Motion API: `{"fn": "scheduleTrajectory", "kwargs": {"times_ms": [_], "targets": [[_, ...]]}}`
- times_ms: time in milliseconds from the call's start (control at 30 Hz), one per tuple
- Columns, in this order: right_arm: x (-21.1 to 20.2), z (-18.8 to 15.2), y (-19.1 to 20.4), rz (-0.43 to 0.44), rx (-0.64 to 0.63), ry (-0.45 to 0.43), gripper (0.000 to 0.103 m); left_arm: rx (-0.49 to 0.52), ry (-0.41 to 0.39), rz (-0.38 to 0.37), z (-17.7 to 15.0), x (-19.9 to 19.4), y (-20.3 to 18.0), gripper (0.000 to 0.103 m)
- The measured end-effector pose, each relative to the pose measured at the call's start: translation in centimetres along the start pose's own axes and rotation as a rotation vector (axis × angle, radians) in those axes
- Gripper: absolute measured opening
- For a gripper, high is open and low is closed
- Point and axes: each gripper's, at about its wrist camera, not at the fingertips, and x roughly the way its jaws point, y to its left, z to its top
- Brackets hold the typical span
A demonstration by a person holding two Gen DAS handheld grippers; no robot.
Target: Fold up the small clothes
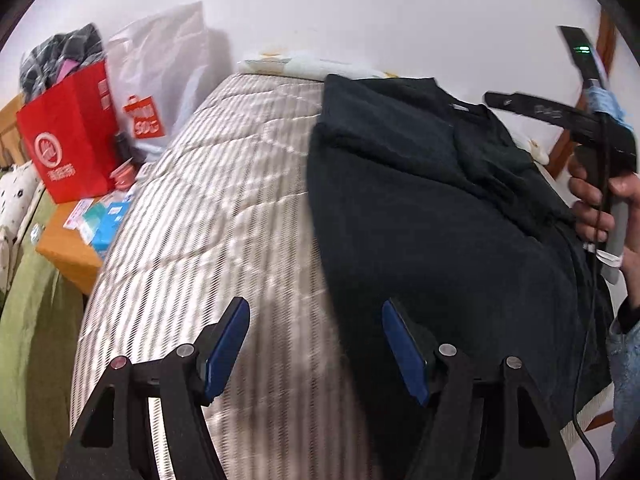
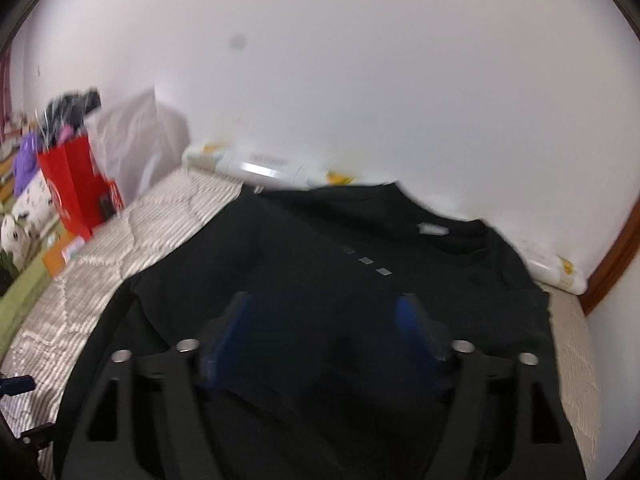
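A black shirt (image 1: 432, 184) lies spread on a striped quilted bed (image 1: 224, 200), neck away from me. My left gripper (image 1: 316, 312) is open and empty, hovering over the shirt's left edge near its bottom. My right gripper (image 2: 326, 300) is open and empty above the middle of the shirt (image 2: 320, 248), which shows three small grey squares and a white neck label. The right gripper's body also shows in the left wrist view (image 1: 600, 132), held in a hand at the shirt's right side.
A red paper bag (image 1: 68, 136) stuffed with clothes and a white plastic bag (image 1: 160, 80) stand on an orange table (image 1: 68, 244) left of the bed. A white wall is behind, with packages (image 2: 264, 164) along the bed's far edge. A green cover (image 1: 28, 320) lies at left.
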Motion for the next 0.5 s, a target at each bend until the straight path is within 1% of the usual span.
{"fn": "scheduleTrajectory", "kwargs": {"times_ms": [100,167,233,300,333,367,400,433,467,500], "targets": [[-3.7,-1.1,-3.1,0.01,0.042,-0.046,0.079,0.03,0.005,-0.025,0.8,0.4,-2.2,0.067],[-5.5,-2.4,-5.5,-0.013,0.068,-0.054,0.08,0.065,0.006,-0.045,1.6,0.7,-4.3,0.067],[-6.9,-4.3,-8.0,-0.057,0.086,-0.056,0.08,0.103,0.004,-0.055,2.3,0.8,-6.5,0.067],[-7.2,-6.8,-10.6,-0.114,0.115,-0.017,0.08,0.148,0.007,-0.058,3.0,1.1,-9.1,0.067],[-7.0,-8.6,-12.3,-0.143,0.142,0.025,0.079,0.171,0.012,-0.065,3.4,1.4,-10.6,0.067],[-6.6,-10.0,-13.4,-0.16,0.165,0.063,0.076,0.19,0.016,-0.073,3.7,1.6,-11.8,0.067],[-6.3,-11.3,-14.3,-0.172,0.187,0.093,0.06,0.216,0.022,-0.082,4.1,1.9,-13.5,0.067],[-5.7,-13.1,-15.7,-0.185,0.218,0.139,0.037,0.238,0.027,-0.086,4.4,2.3,-15.1,0.067],[-5.2,-14.2,-16.4,-0.194,0.236,0.175,0.024,0.256,0.029,-0.088,4.6,2.6,-16.3,0.067],[-4.7,-15.3,-17.3,-0.197,0.256,0.214,0.001,0.275,0.025,-0.085,4.9,3.1,-17.9,0.067]]}}
